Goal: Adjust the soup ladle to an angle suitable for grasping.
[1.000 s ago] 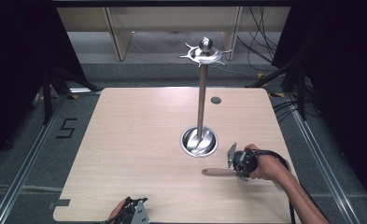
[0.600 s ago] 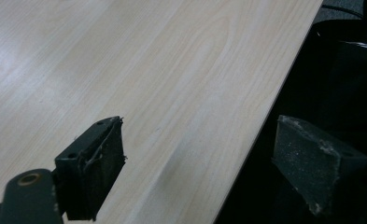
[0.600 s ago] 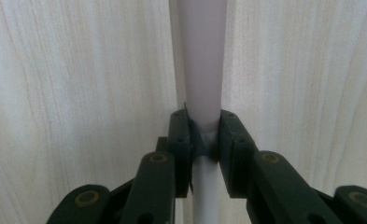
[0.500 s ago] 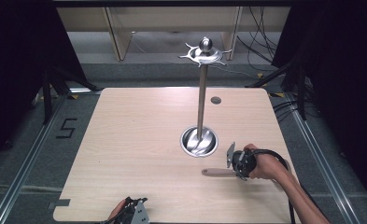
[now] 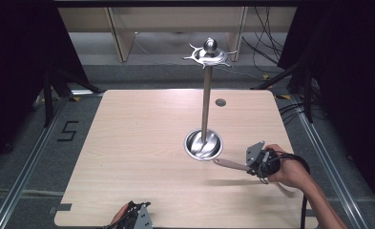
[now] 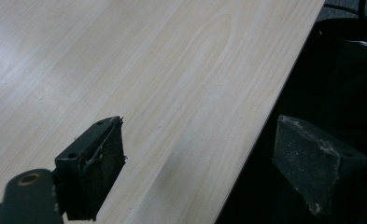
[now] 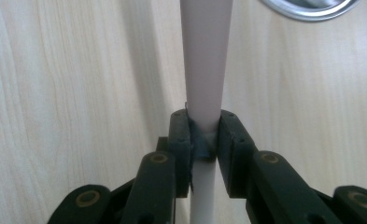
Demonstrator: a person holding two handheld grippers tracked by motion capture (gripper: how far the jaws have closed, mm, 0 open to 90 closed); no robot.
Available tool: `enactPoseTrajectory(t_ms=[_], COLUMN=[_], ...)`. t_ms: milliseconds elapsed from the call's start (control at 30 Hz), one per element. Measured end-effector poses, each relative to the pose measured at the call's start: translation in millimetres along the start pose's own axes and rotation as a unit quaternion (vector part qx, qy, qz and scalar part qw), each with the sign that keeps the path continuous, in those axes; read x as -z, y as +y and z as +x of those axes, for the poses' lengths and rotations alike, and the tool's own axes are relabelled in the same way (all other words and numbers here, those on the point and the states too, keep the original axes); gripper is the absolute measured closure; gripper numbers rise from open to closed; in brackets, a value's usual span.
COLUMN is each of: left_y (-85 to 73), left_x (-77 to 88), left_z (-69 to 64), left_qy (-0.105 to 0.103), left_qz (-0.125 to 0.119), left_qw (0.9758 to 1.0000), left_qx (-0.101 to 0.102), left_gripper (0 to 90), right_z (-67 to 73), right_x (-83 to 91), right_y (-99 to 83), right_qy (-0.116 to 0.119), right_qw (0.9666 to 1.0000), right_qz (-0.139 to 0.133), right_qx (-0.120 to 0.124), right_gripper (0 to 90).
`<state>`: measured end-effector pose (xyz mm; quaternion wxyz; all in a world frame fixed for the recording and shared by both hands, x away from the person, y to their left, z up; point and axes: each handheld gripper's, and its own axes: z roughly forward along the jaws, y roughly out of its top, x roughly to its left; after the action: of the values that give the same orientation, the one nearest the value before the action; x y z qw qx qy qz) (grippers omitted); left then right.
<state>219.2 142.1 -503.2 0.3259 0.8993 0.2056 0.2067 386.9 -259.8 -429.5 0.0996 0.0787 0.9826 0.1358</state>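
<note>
A tall metal stand (image 5: 206, 102) rises from a round shiny base (image 5: 203, 144) at mid-table, with a hooked crown (image 5: 209, 53) on top. My right gripper (image 5: 252, 162) is shut on a pale pinkish utensil handle (image 5: 229, 164), which points left toward the base and hangs above the table over its own shadow. In the right gripper view the handle (image 7: 204, 70) runs up between the pressed pads (image 7: 203, 135), and the base rim (image 7: 307, 9) shows at the top. My left gripper (image 5: 138, 218) rests at the table's near edge, open (image 6: 204, 158), holding nothing.
The wooden table (image 5: 137, 143) has a small dark round hole (image 5: 220, 102) at the back right. Beyond it stand pale wooden furniture legs (image 5: 120, 36) and cables on the floor. In the left gripper view, the table edge (image 6: 246, 149) runs between the jaws.
My right gripper has lifted the handle off the table and shifted a little to the right; a shadow now lies under it. The left gripper has stayed put.
</note>
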Motion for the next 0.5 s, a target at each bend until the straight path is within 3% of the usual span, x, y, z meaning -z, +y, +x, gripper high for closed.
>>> enactPoseTrajectory(t_ms=[233, 333, 433, 500], left_y=[0.5, 0.4, 0.5, 0.5], left_x=[0.1, 0.1, -0.5, -0.2], left_z=[-1.0, -1.0, -0.7, -0.9], left_qy=[0.000, 0.000, 0.002, 0.000], left_qz=[-0.001, -0.001, 0.000, 0.000], left_qw=[1.0000, 1.0000, 1.0000, 1.0000], left_qx=[-0.002, -0.001, -0.005, -0.002], left_gripper=[15.8, 15.9, 15.8, 15.8], right_z=[5.8, 8.3, 10.7, 10.7], right_x=[22.1, 31.4, 39.8, 44.4], right_y=[-9.4, -17.3, -24.3, -28.5], right_qy=[-0.046, -0.063, -0.060, -0.073], right_qw=[0.9973, 0.9941, 0.9917, 0.9879], right_qz=[-0.054, -0.082, -0.101, -0.120], right_qx=[-0.021, -0.034, -0.053, -0.066], right_gripper=[77.4, 77.5, 77.5, 77.5])
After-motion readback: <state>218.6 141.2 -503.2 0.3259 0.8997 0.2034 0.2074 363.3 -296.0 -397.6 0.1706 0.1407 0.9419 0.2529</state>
